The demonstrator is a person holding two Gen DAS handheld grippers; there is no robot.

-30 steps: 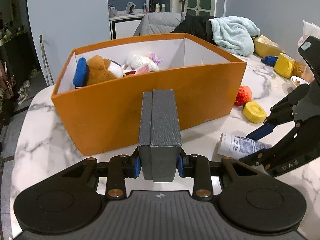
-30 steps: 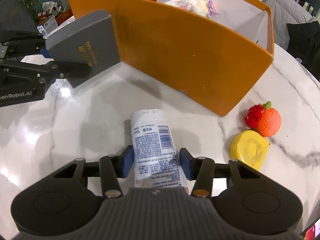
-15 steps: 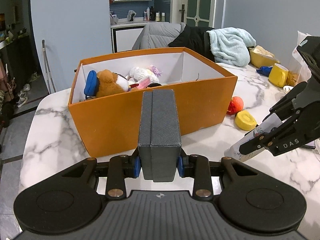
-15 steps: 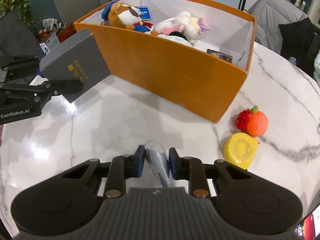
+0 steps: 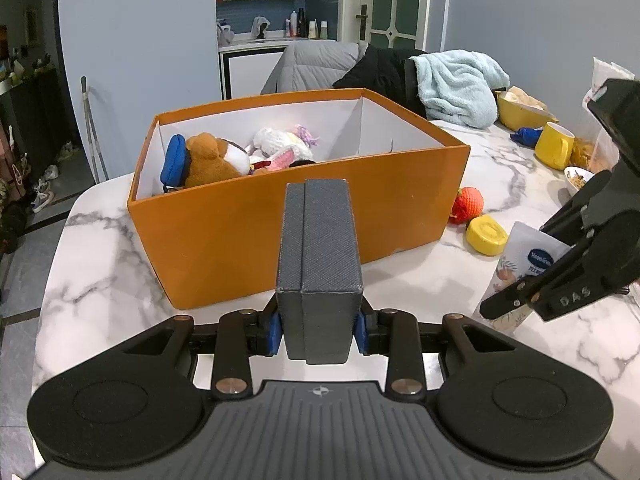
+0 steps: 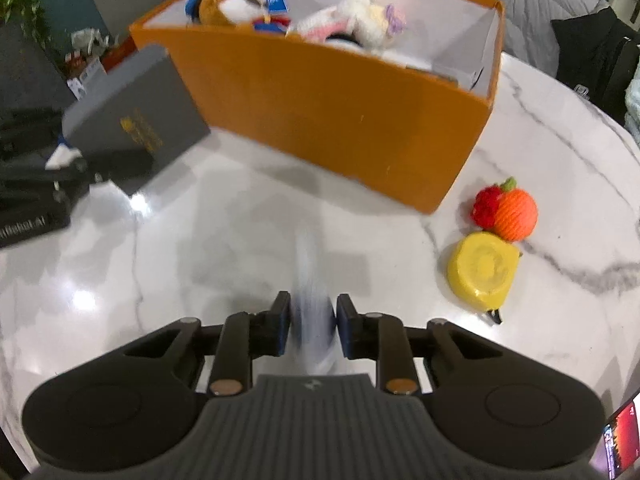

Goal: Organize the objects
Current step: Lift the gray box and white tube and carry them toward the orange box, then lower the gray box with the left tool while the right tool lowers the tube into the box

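Since a second ago both claws have lifted off the white marble table [image 5: 100, 248]. The left claw [image 5: 319, 330] clenches a grey textured box [image 5: 319, 256] before the orange cardboard bin [image 5: 304, 216]; the right claw [image 6: 311, 330] grips a white lotion tube [image 5: 520, 264], apparently both bound for the bin.

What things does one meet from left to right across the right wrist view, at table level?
left gripper → grey box → orange box → crochet fruit. The lotion tube and yellow tape measure lie nearer, so I omit them.
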